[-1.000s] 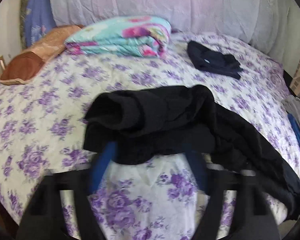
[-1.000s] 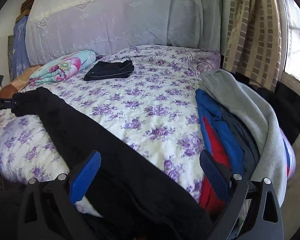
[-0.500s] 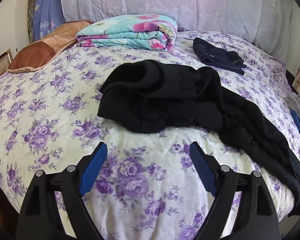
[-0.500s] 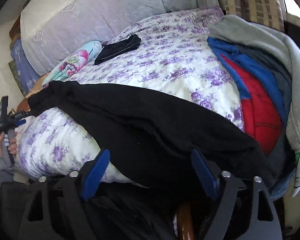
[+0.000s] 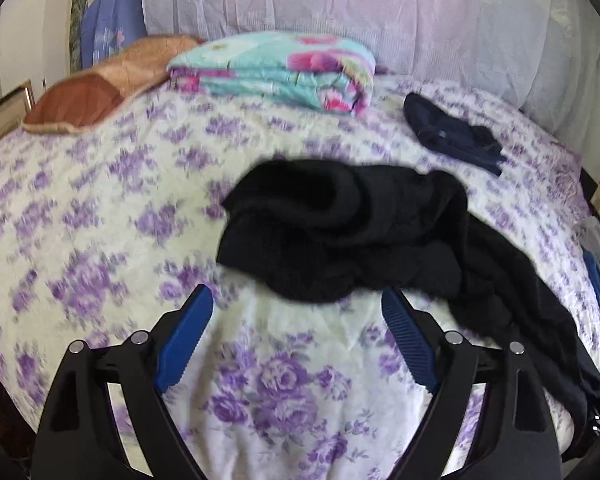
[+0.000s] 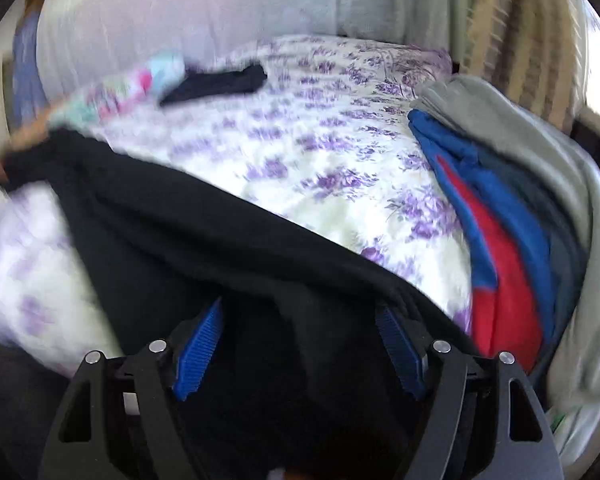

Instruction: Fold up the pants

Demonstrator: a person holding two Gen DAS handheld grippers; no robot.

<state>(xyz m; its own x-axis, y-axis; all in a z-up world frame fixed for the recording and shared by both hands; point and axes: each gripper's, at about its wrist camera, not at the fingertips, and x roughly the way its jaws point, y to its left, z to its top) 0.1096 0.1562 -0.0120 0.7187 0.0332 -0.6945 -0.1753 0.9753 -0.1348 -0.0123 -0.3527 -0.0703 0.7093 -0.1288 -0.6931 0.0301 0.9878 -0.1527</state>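
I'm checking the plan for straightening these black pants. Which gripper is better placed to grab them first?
Likely the right gripper: its open fingers already straddle the black pants. The left gripper, also open, is just short of the bunched end.

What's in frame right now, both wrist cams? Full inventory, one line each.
black pants: 1, black, crumpled mid-bed, one end trailing off the near right edge
bedsheet: 1, white with purple flowers, covers bed
folded blanket: 1, turquoise and pink, far end of the bed
dark garment: 1, navy, far right of bed
cushion: 1, orange-brown, far left
clothes pile: 1, grey, blue, red, right edge
curtain: 1, beige check, far right
left gripper: open, just short of pants
right gripper: open, pants between the fingers
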